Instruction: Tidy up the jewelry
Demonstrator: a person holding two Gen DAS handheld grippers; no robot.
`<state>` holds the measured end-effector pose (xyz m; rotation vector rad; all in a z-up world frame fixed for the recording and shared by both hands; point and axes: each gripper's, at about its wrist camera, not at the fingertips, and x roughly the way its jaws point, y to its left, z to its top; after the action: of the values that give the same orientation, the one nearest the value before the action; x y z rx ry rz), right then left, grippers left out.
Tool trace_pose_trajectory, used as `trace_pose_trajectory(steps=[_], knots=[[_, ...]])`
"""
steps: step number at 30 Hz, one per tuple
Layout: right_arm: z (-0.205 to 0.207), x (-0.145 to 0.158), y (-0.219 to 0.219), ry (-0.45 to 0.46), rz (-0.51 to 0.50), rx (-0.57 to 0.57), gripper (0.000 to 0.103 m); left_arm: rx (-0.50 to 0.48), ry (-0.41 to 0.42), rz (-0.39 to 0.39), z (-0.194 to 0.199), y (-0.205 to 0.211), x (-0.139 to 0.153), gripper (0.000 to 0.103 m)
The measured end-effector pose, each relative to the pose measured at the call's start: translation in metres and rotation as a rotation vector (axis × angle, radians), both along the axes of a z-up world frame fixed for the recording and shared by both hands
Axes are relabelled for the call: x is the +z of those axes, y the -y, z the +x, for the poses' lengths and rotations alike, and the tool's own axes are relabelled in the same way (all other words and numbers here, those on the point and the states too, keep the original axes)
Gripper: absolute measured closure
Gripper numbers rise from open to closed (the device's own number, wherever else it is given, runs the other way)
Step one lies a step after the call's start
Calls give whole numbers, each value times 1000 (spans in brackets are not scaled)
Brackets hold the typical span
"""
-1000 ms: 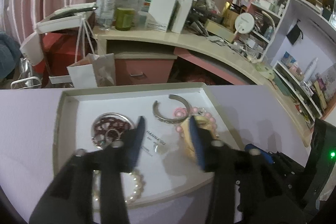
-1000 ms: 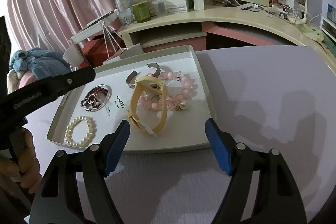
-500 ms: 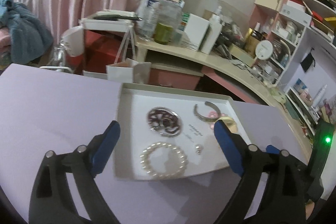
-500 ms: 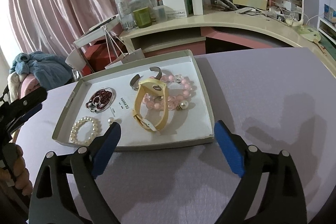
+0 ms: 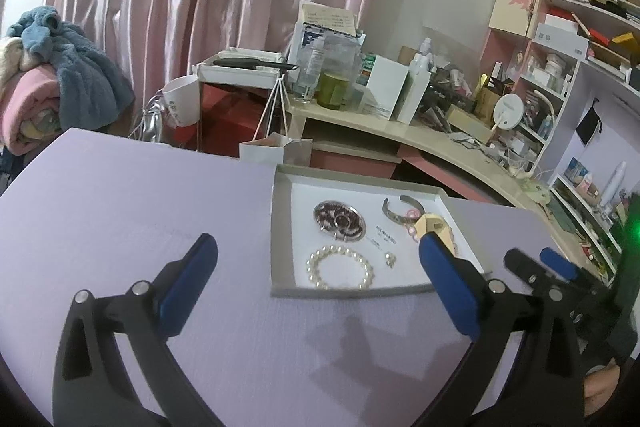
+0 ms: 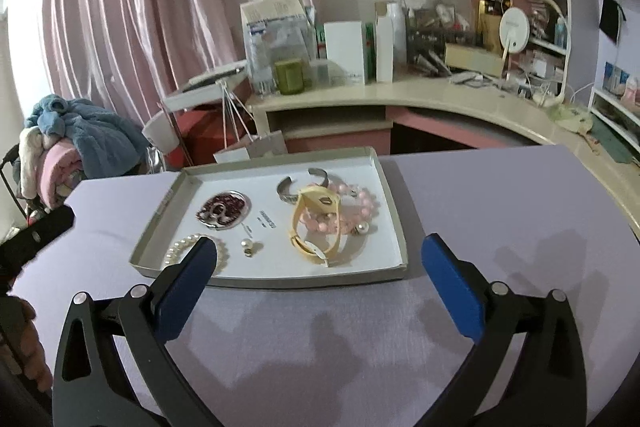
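Note:
A shallow white tray (image 6: 394, 211) (image 5: 282, 223) sits on the lilac table. It holds a yellow watch (image 6: 316, 223), a pink bead bracelet (image 6: 360, 201), a silver cuff (image 6: 288, 189) (image 5: 400, 211), a round dish of dark red jewelry (image 6: 223, 209) (image 5: 340, 221), a pearl bracelet (image 6: 182, 247) (image 5: 340, 269) and a pearl earring (image 6: 249, 247) (image 5: 390, 259). My left gripper (image 5: 318, 275) is open and empty, held back from the tray's near left corner. My right gripper (image 6: 318, 275) is open and empty, in front of the tray's near edge.
A curved desk (image 6: 440, 95) crowded with boxes and bottles stands behind the table. Shelves (image 5: 568, 67) rise at the right. A pile of towels (image 5: 48, 83) lies at the far left. A white paper bag (image 5: 276, 151) stands just behind the tray.
My left gripper has opened wide and pulled back left out of the tray. My right gripper has backed away from the tray a little. The earring now lies by the pearl bracelet.

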<state>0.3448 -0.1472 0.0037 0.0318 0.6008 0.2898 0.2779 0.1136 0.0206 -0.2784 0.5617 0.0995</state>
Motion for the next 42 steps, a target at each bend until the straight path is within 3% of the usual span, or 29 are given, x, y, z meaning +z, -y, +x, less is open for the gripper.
trace_pose_trajectory(steps=[14, 20, 26, 36, 42], knots=[[-43, 19, 11, 57, 1, 13, 1, 6, 31, 44, -56, 24, 17, 2], [-54, 7, 20, 68, 41, 26, 1, 22, 72, 0, -68, 34, 5, 2], [-60, -9, 21, 106, 74, 49, 1, 16, 111, 51, -74, 47, -5, 2], [-57, -17, 19, 165, 105, 77, 1, -56, 173, 47, -69, 54, -18, 2], [-52, -20, 21, 162, 126, 71, 1, -40, 189, 61, -65, 54, -21, 2]])
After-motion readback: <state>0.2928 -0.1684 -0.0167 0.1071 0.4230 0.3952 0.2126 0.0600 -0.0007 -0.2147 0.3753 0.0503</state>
